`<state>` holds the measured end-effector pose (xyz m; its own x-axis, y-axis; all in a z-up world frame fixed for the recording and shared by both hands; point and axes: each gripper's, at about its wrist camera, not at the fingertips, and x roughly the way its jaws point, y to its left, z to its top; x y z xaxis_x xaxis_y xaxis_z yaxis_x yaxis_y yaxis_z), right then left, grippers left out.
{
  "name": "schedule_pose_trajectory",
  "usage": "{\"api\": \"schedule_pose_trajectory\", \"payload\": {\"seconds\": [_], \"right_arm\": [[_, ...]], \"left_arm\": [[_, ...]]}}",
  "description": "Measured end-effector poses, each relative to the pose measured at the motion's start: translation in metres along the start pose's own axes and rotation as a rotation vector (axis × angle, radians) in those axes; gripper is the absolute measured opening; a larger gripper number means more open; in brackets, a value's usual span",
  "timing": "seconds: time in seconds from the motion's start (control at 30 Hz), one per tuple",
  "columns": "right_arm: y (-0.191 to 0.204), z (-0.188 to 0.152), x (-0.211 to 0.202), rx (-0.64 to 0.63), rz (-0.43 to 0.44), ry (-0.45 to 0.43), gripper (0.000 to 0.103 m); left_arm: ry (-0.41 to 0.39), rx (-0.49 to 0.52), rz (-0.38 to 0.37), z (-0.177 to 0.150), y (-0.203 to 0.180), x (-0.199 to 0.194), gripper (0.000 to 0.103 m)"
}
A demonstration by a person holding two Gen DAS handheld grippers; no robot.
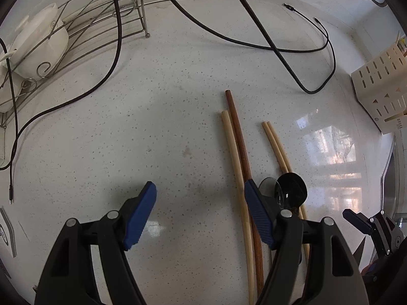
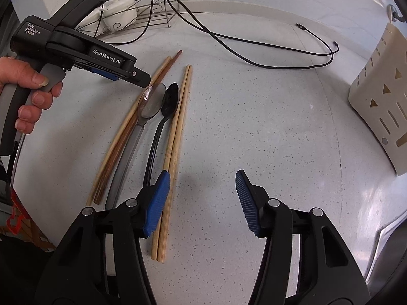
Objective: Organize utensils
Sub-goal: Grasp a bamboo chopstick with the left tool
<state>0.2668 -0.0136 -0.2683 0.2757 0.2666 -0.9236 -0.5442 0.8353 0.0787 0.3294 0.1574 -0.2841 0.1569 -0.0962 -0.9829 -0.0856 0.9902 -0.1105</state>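
Left wrist view: our left gripper (image 1: 199,203) hangs over the speckled white counter (image 1: 152,132) with its blue pads spread wide and nothing between them. Just right of it lie a pale chopstick (image 1: 235,167) and a dark brown chopstick (image 1: 240,147), side by side and touching along much of their length. Further right is a pair of light bamboo chopsticks (image 1: 276,147); their near ends run under a grey spoon (image 1: 268,186) bowl and a black spoon (image 1: 292,188) bowl. The right pad of our left gripper overlaps the brown chopstick in this view; contact we cannot tell. A wire dish rack (image 1: 101,25) with a white bowl (image 1: 40,43) stands at far left, black cables (image 1: 254,33) cross the counter, and a cream slotted utensil holder (image 1: 381,91) sits at far right. Our right gripper (image 1: 356,221) shows only partly at the lower right edge. Right wrist view: our right gripper (image 2: 201,198) is likewise spread apart and empty above the counter (image 2: 254,127). All utensils lie loose on the counter to its left; the bamboo pair (image 2: 175,137) is nearest, its left pad just over it. The utensil holder (image 2: 381,96) stands well apart at right. Our left hand (image 2: 28,96) grips the left gripper's handle.
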Motion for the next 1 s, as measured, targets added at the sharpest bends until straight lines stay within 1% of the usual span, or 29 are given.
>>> {"api": "schedule_pose_trajectory", "payload": {"seconds": [0.03,0.17,0.23,0.47,0.63,0.83,0.9,0.97,1.0], "right_arm": [[0.000,0.001,0.002,-0.002,-0.002,0.005,0.051],[0.004,0.004,0.005,-0.020,-0.025,0.013,0.050],[0.005,0.005,0.005,-0.026,-0.028,0.010,0.050],[0.005,0.006,0.003,-0.022,-0.027,-0.003,0.050],[0.004,0.006,0.003,-0.023,-0.032,-0.002,0.050],[0.003,0.007,0.007,-0.018,-0.016,0.014,0.050],[0.003,0.007,0.008,-0.012,-0.007,0.022,0.048],[0.003,0.008,0.009,-0.015,-0.008,0.024,0.047],[0.004,0.009,0.010,-0.018,-0.009,0.027,0.047]], "left_arm": [[0.003,0.012,0.012,0.000,-0.001,0.001,0.071],[0.010,0.023,0.014,0.001,-0.002,0.002,0.072],[0.014,0.031,0.025,0.002,-0.002,0.002,0.073],[0.037,0.066,0.048,0.003,-0.011,0.007,0.073],[0.053,0.101,0.091,0.000,-0.020,0.011,0.074],[0.070,0.105,0.089,-0.005,-0.025,0.012,0.074],[0.078,0.106,0.089,-0.008,-0.022,0.011,0.074],[0.072,0.116,0.088,-0.012,-0.018,0.010,0.070],[0.071,0.123,0.088,-0.013,-0.020,0.009,0.066]]}}
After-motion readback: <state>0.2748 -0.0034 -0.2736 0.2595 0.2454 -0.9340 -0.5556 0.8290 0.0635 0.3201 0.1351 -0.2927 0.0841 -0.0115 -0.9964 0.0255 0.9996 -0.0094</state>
